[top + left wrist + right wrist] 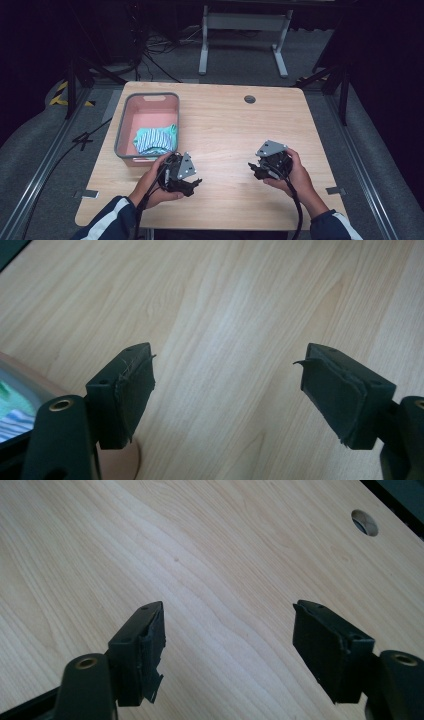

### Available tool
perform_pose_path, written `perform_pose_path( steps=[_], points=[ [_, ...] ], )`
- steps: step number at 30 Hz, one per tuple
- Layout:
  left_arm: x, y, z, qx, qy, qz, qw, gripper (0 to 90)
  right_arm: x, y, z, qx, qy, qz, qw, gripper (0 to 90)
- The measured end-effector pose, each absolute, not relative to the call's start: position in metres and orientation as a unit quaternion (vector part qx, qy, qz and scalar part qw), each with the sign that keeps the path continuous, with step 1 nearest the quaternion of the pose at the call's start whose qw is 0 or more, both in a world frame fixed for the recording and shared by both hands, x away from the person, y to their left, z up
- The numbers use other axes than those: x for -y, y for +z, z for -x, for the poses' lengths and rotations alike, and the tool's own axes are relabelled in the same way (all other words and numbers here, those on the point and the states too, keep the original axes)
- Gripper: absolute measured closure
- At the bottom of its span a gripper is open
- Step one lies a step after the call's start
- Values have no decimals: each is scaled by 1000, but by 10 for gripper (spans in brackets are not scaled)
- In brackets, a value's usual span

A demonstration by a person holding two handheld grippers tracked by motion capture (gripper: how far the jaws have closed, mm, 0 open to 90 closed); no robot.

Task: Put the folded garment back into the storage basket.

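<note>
A pink basin with a grey rim [121, 125] stands on the left part of the wooden table [225, 120]. A teal and white striped cloth [155, 138] lies bunched at its near end. My left gripper [194, 184] is held low over the table just in front of the basin's near right corner, open with nothing between its jaws. In the left gripper view the left gripper [225, 365] spans bare wood, and the basin's rim [20, 385] and the cloth [10, 415] show at the left edge. My right gripper [254, 169] is open over bare wood too, as the right gripper view [227, 610] confirms.
A round cable hole [249, 99] [364, 522] sits near the table's far edge. A white frame stand [244, 30] and several cables lie on the floor beyond the table. The person's sleeves come in at the bottom edge.
</note>
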State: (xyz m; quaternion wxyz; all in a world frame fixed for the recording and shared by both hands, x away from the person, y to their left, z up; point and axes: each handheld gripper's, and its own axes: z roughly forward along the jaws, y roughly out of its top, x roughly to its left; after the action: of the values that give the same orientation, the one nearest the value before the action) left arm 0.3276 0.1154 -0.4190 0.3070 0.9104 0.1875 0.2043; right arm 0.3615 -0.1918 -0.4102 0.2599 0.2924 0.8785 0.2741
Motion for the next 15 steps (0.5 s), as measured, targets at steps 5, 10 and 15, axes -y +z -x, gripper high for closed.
perform_pose_path(
  steps=[5,10,15],
  points=[
    [-110,-429,-328,-182,193,-917,298,216,198,-415,-357,-879,275,-293,259,298],
    [-107,-439,-327,-167,179,-925,290,202,208,-423,-350,-877,284,-289,258,297],
    [-108,-446,-326,-166,164,-927,295,197,220,-437,-342,-875,287,-301,249,299]
  ],
)
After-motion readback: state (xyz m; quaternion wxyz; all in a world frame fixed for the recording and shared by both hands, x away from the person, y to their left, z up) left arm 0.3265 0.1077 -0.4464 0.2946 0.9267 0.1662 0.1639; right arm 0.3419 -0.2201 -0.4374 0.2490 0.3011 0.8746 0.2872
